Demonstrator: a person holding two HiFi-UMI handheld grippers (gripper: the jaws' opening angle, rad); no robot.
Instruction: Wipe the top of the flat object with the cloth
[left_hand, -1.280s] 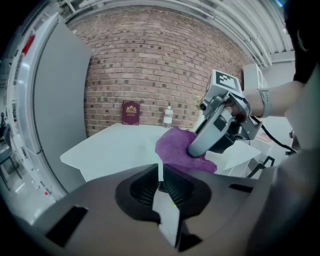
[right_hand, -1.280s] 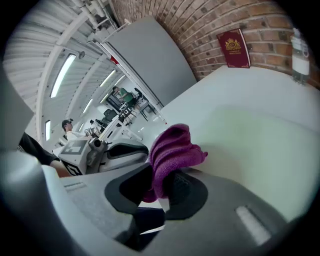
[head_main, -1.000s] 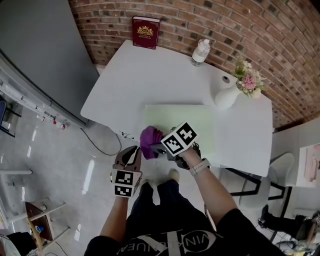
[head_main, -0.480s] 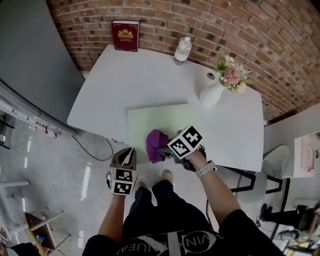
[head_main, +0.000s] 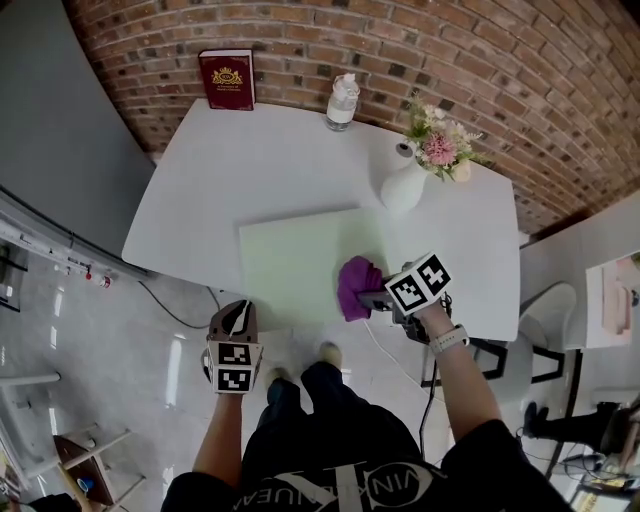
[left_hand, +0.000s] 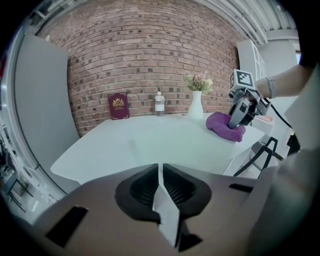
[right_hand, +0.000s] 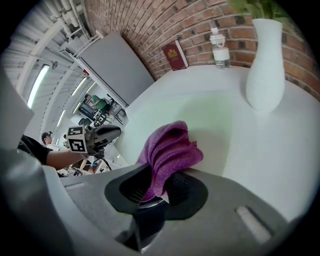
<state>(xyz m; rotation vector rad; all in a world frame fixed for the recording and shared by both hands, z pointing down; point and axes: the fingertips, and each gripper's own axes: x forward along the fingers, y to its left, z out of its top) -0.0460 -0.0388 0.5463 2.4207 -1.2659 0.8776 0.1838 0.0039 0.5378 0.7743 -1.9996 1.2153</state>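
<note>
A pale green flat mat (head_main: 295, 260) lies on the white table (head_main: 250, 165) near its front edge. My right gripper (head_main: 372, 298) is shut on a bunched purple cloth (head_main: 355, 285) that rests on the mat's front right part. In the right gripper view the purple cloth (right_hand: 167, 152) hangs out between the jaws onto the pale green mat (right_hand: 205, 117). My left gripper (head_main: 232, 318) hangs off the table's front left, over the floor, its jaws shut with nothing between them. In the left gripper view the purple cloth (left_hand: 223, 126) lies at the table's right.
A dark red book (head_main: 226, 78) stands at the table's back left. A clear bottle (head_main: 341, 102) and a white vase (head_main: 402, 185) of flowers stand at the back and right. Metal legs (head_main: 500, 360) of furniture show to the right of the table.
My right gripper has slid the purple cloth to the right along the mat's front part. The left gripper has shifted a little down and to the left, off the table.
</note>
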